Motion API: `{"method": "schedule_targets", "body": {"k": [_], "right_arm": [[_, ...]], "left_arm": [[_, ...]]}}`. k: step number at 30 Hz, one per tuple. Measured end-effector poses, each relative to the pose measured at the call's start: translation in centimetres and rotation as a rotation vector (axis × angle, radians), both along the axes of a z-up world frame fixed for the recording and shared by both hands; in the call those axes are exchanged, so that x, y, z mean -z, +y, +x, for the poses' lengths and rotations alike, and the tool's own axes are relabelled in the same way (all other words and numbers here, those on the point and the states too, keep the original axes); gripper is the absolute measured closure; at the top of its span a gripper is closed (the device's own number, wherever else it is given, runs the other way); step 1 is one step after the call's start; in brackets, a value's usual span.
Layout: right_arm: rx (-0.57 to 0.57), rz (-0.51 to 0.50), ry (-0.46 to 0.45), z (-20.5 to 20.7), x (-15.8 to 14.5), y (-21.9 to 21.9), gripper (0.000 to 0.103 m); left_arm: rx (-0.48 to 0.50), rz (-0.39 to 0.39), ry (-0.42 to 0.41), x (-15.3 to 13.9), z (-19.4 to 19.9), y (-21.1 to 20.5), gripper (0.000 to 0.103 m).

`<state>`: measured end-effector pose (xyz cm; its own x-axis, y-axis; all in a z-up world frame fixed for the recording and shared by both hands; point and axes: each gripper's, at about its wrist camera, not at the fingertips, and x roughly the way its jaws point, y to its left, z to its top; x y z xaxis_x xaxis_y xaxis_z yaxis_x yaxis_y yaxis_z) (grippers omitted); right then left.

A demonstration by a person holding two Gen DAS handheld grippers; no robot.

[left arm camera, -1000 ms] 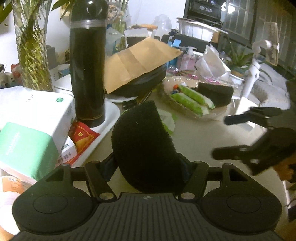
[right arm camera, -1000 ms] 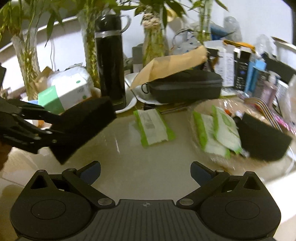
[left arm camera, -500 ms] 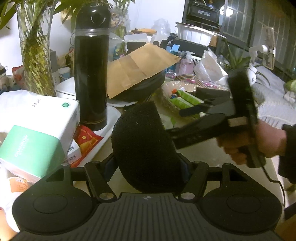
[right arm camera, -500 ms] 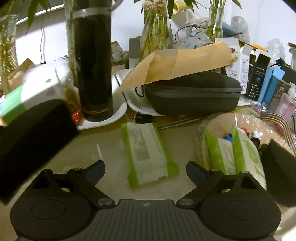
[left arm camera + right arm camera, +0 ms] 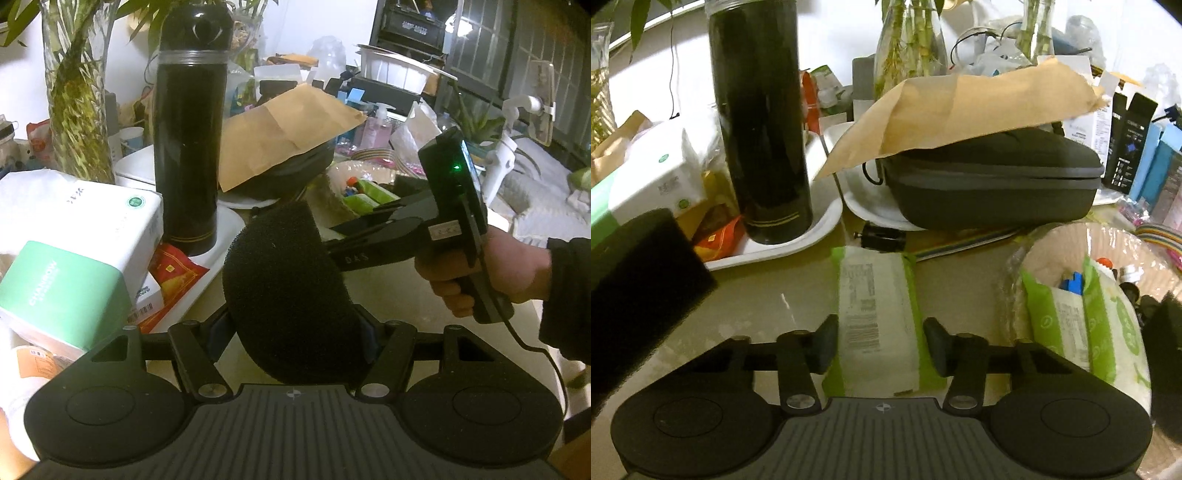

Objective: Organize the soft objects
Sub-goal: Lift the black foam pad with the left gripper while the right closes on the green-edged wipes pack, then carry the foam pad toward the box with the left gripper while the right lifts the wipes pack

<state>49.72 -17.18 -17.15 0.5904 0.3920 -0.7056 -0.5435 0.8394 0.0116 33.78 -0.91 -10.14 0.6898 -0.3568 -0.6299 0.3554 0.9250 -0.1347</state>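
- Our left gripper (image 5: pixel 295 334), low in the frame's centre, pinches a black foam block (image 5: pixel 284 291); it bulges between the pads, so we judge it light, squashy and springy.
- Our right gripper (image 5: pixel 881 345) has just been closing its jaws around a green-edged wipes pack (image 5: pixel 877 321) lying on the surface (image 5: pixel 768 295) at mid-frame; the pads sit just beside its long edges, not yet pressing.
- The pack looks soft, with slick film, so we'd grip across its middle.

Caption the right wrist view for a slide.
Right gripper, jaws just closing, straddles a green-edged wipes pack on the table, beside a basket already holding two similar packs.
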Motion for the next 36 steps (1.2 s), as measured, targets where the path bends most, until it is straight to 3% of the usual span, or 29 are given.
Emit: {"method": "schedule_targets", "body": {"k": [9, 15, 24, 36], "right_arm": [[-0.049, -0.054, 0.011, -2.9, -1.0, -0.5, 0.053], [-0.037, -0.031, 0.004, -6.1, -4.1, -2.9, 0.053], [-0.043, -0.011, -0.015, -11.2, -9.4, -5.8, 0.053], [-0.027, 0.045, -0.068, -20.1, -16.9, -9.3, 0.053]], "left_arm": [[-0.002, 0.006, 0.015, 0.0, 0.3, -0.3, 0.038], [0.022, 0.058, -0.007, -1.0, -0.3, -0.8, 0.038], [0.030, 0.129, -0.046, -4.5, -3.3, -0.9, 0.038], [0.015, 0.190, -0.147, -11.6, -9.0, -1.9, 0.038]]}}
